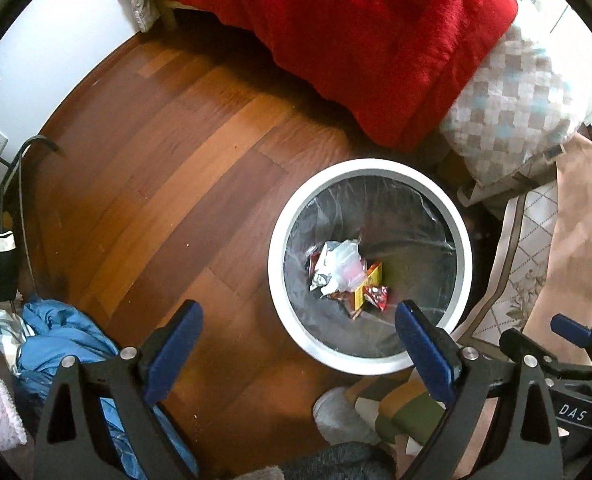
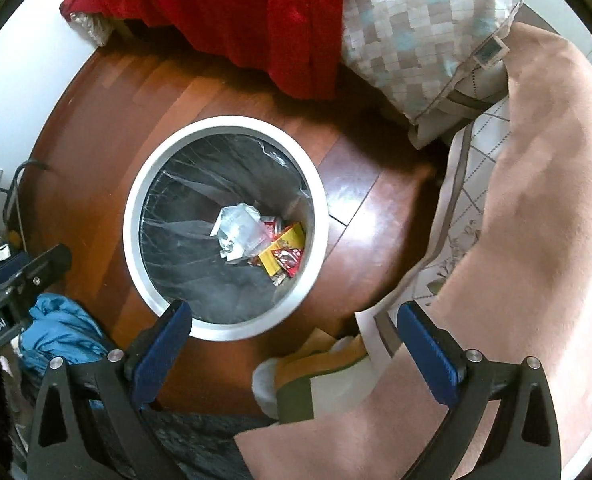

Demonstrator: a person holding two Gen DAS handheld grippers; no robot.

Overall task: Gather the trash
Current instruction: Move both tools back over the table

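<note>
Evidently between pickups, the left gripper (image 1: pixel 297 316) and right gripper (image 2: pixel 294 318) both gape wide and empty above the white bin (image 1: pixel 369 362), whose wrappers (image 1: pixel 345 274) lie at the bottom, so the next move calls for finding more trash.

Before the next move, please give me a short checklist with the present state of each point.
1. Left gripper open and holding nothing: ok.
2. Right gripper open and holding nothing: ok.
3. Round white trash bin upright on the brown wooden floor: ok.
4. Black plastic liner in place inside the bin: ok.
5. Crumpled clear plastic bag and yellow wrapper lying at the bottom of the bin: ok.
6. More trash left on the floor: cannot tell; none shows on the visible part.
</note>
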